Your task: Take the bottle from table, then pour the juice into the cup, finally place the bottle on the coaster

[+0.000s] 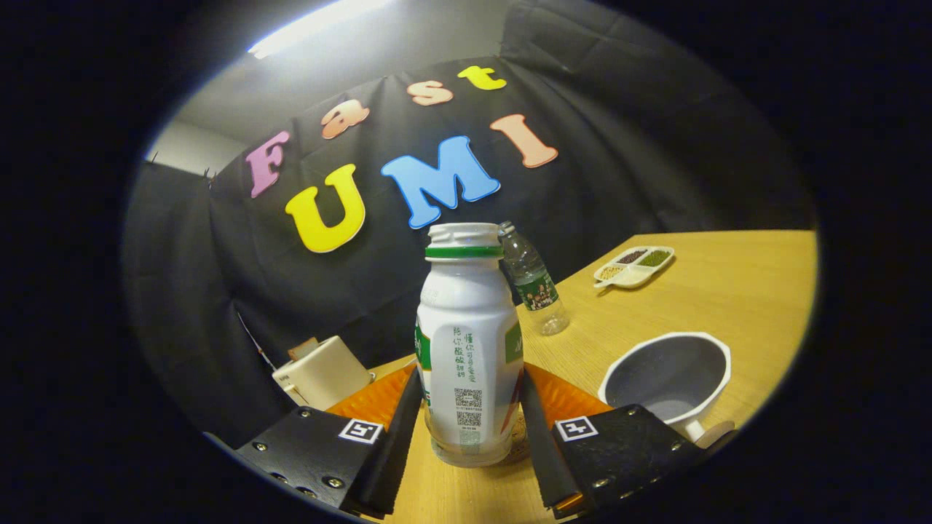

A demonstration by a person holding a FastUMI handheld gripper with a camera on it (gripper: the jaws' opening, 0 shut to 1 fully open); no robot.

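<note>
While the tool [470,429] brackets its lower body with fingers not visibly pressing, the capless white plastic bottle [468,342] standing upright on the wooden counter [728,291] looks light, smooth, squeezable.

Gripper view: fisheye camera riding on the gripper [470,429], looking forward along its two black fingers [397,429] and sitting low and very close over the tan wooden table [728,284]. It is facing the booth's black cloth wall. The horizon is tilting. The white plastic bottle with a green neck ring [468,349] is standing nearest the lens, between the fingers.
</note>
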